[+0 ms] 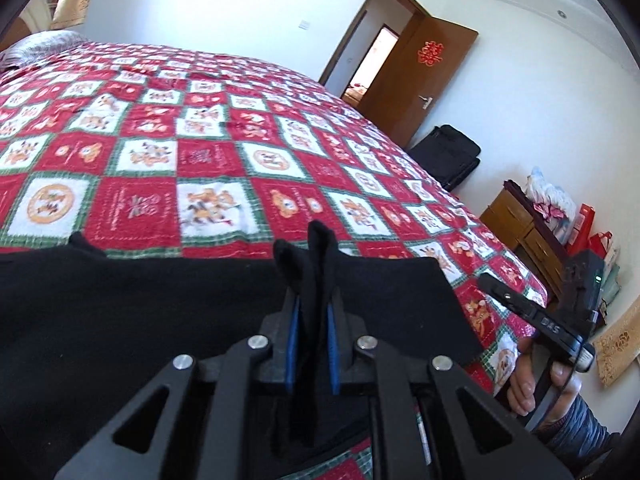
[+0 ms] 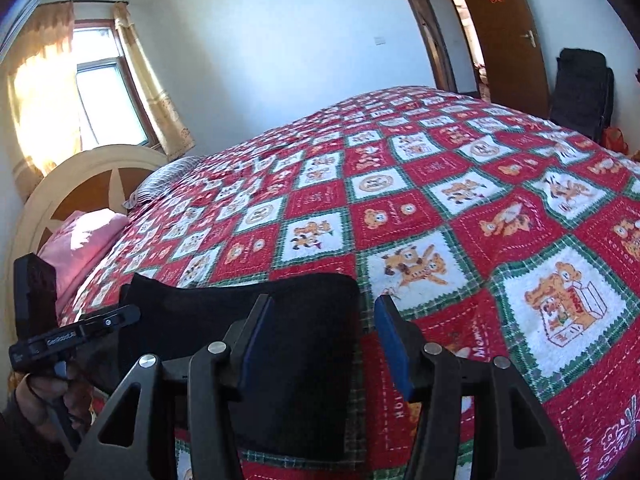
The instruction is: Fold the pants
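Note:
Black pants (image 1: 168, 308) lie along the near edge of a bed with a red, white and green patchwork quilt (image 1: 208, 152). My left gripper (image 1: 312, 304) is shut on a bunched fold of the pants, which sticks up between its blue pads (image 1: 291, 344). In the right wrist view the pants (image 2: 296, 360) lie folded flat on the quilt (image 2: 460, 220). My right gripper (image 2: 324, 336) is open over the pants' right edge, its left finger above the cloth and its right finger above the quilt. The left gripper's body (image 2: 72, 336) shows at the left.
A headboard (image 2: 80, 184), a pink pillow (image 2: 80, 240) and a window (image 2: 108, 96) are at the bed's far left. A brown door (image 1: 416, 84), a black suitcase (image 1: 448, 156) and a wooden cabinet (image 1: 524, 232) stand to the right. The right gripper's body (image 1: 560, 328) sits at the bed's edge.

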